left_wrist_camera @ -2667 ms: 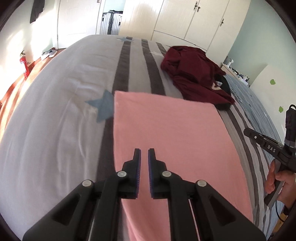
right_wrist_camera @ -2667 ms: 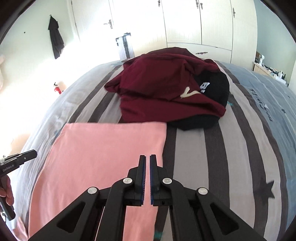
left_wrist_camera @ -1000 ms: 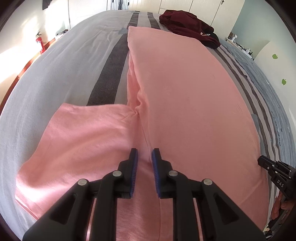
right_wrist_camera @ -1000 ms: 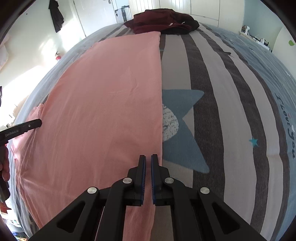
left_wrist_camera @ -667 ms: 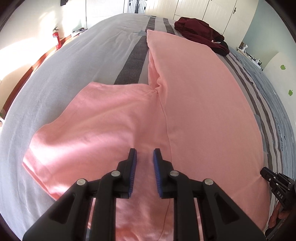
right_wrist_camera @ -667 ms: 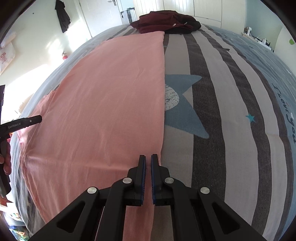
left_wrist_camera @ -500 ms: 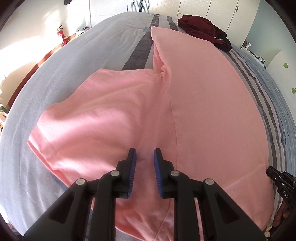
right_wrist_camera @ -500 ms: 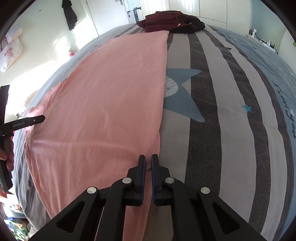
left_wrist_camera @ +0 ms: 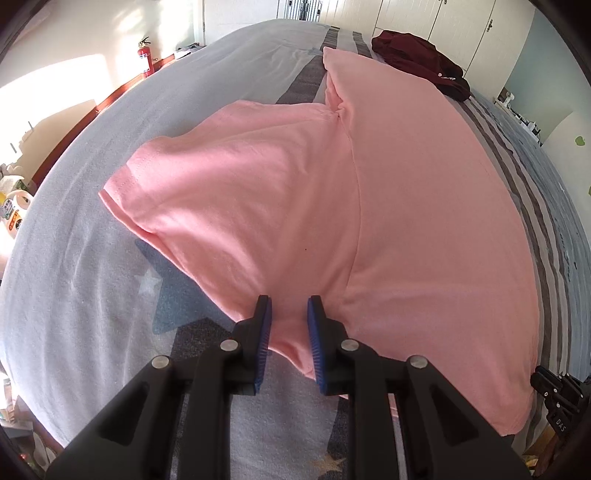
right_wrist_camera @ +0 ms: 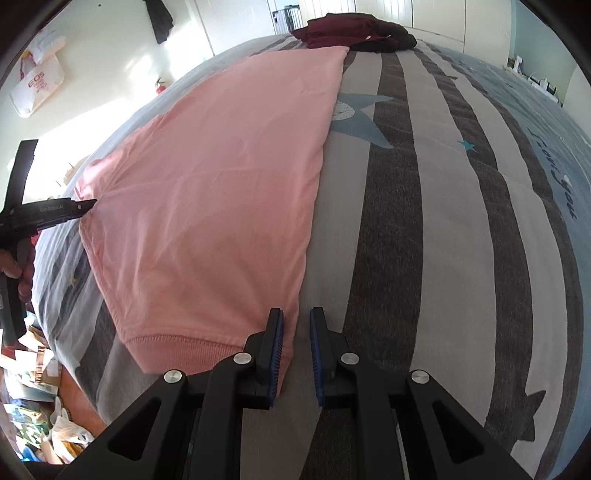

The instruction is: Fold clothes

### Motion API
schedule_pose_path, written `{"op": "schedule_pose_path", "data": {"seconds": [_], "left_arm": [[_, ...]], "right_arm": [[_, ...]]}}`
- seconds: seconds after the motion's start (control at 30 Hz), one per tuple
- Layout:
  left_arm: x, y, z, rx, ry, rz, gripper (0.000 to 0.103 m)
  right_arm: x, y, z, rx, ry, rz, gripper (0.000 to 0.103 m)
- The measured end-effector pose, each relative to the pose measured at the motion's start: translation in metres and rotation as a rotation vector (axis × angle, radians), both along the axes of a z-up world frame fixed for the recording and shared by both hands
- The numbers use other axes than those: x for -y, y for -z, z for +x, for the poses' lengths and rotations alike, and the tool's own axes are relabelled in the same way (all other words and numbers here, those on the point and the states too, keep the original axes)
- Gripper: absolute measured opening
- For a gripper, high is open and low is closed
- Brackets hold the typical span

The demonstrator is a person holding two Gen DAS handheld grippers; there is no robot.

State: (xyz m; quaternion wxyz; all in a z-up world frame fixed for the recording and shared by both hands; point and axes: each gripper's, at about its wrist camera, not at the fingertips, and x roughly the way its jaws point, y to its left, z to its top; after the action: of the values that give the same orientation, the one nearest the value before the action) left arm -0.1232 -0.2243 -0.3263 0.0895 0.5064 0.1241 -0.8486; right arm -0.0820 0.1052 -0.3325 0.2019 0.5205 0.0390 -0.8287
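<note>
A pink T-shirt (left_wrist_camera: pixel 332 192) lies flat along the striped bed, one sleeve (left_wrist_camera: pixel 192 177) spread out to the left. My left gripper (left_wrist_camera: pixel 289 308) is open, and the shirt's near shoulder edge lies between its blue pads. In the right wrist view the same pink T-shirt (right_wrist_camera: pixel 236 155) ends in a ribbed band (right_wrist_camera: pixel 177 341) at the near end. My right gripper (right_wrist_camera: pixel 296 317) is open at the shirt's near right corner, the left finger over the cloth. The left gripper's tip (right_wrist_camera: pixel 83 205) touches the shirt's far left side. The right gripper (left_wrist_camera: pixel 557 391) shows at the lower right edge of the left wrist view.
A heap of maroon clothes (right_wrist_camera: pixel 347 29) with a black garment (right_wrist_camera: pixel 391 40) sits at the far end of the bed (right_wrist_camera: pixel 461 221). A fire extinguisher (left_wrist_camera: pixel 145 59) stands by the wall. Bags and clutter (right_wrist_camera: pixel 40 417) cover the floor beside the bed.
Both grippers have drawn back along the shirt to its near end. The right gripper's jaws have gone from shut to open. The left gripper opened earlier and stays open.
</note>
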Motion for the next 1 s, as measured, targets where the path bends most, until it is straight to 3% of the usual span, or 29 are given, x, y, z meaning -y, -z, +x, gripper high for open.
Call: {"op": "schedule_pose_path", "data": {"seconds": [0.17, 0.37, 0.5, 0.67, 0.87, 1.0], "left_arm": [[-0.011, -0.024, -0.004, -0.085, 0.042, 0.014, 0.017], [-0.022, -0.012, -0.020, -0.081, 0.094, 0.007, 0.017], [-0.013, 0.007, -0.001, -0.041, 0.052, 0.037, 0.017], [-0.011, 0.007, 0.028, -0.028, 0.040, 0.053, 0.020], [0.003, -0.020, 0.022, -0.073, 0.027, 0.032, 0.022], [0.029, -0.031, -0.004, -0.114, -0.012, 0.012, 0.022]], "right_arm": [[0.012, -0.013, -0.014, -0.042, 0.025, -0.034, 0.013], [0.035, -0.022, -0.039, -0.104, 0.047, -0.089, 0.013], [0.049, -0.006, -0.022, -0.066, -0.006, -0.067, 0.013], [0.037, 0.006, 0.022, -0.015, -0.029, -0.046, 0.013], [0.031, -0.006, 0.031, 0.025, -0.042, -0.006, 0.013], [0.038, -0.034, 0.009, -0.033, -0.001, -0.039, 0.013]]}}
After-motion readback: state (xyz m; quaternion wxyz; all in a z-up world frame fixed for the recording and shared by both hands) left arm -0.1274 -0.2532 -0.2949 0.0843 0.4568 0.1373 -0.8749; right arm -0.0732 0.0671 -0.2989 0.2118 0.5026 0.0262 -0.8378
